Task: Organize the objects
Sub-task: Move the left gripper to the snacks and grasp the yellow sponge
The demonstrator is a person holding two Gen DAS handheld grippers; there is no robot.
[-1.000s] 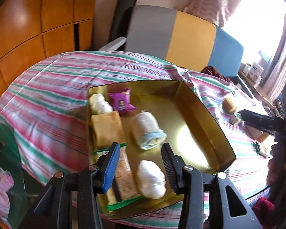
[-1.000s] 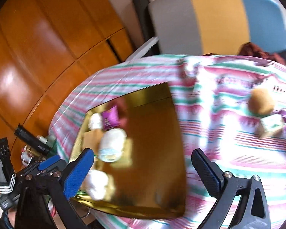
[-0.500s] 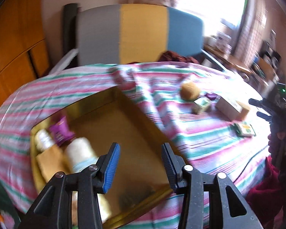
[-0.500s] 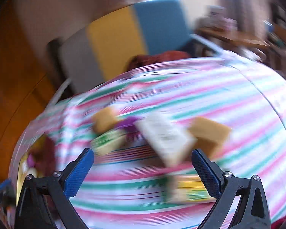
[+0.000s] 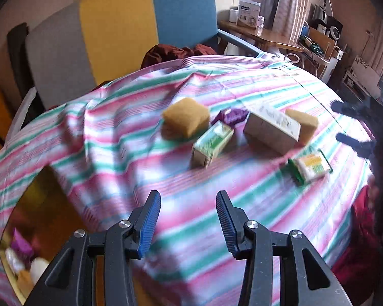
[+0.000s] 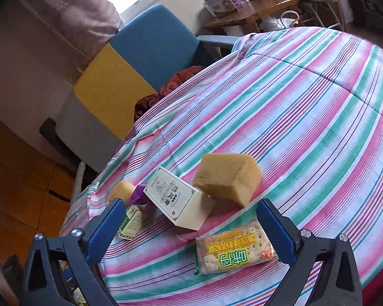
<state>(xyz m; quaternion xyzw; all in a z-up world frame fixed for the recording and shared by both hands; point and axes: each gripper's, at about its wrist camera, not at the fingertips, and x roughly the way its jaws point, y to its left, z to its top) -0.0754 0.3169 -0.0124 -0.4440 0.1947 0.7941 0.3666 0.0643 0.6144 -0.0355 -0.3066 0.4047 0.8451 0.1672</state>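
Both grippers are hanging over the counter (image 6: 306,107) with nothing in them, so this reads as the reach for the next item to box.

Right gripper (image 6: 189,229): jaws are standing wide apart, empty, not touching anything. The cracker pack (image 6: 233,251) is lying flat just ahead, between the fingertips and closer to the right-hand one. Just past it the white box (image 6: 176,201) is sitting tilted, a sponge (image 6: 227,176) leaning beside its right end. Off by the left finger: small green box (image 6: 131,220), purple wrapper (image 6: 139,193), second sponge (image 6: 121,188), partly hidden.

Left gripper (image 5: 189,221): jaws are partly apart, empty, over bare cloth. The same cluster is sitting well ahead of it and to the right. The gold box (image 5: 40,199), already holding several items, is showing at its lower left.

My read: right gripper is taking the cracker pack. Next move is calling for dropping lower, centring the pack between the jaws and closing across its short side. It is flat and slippery-looking, so a low grab is needed.
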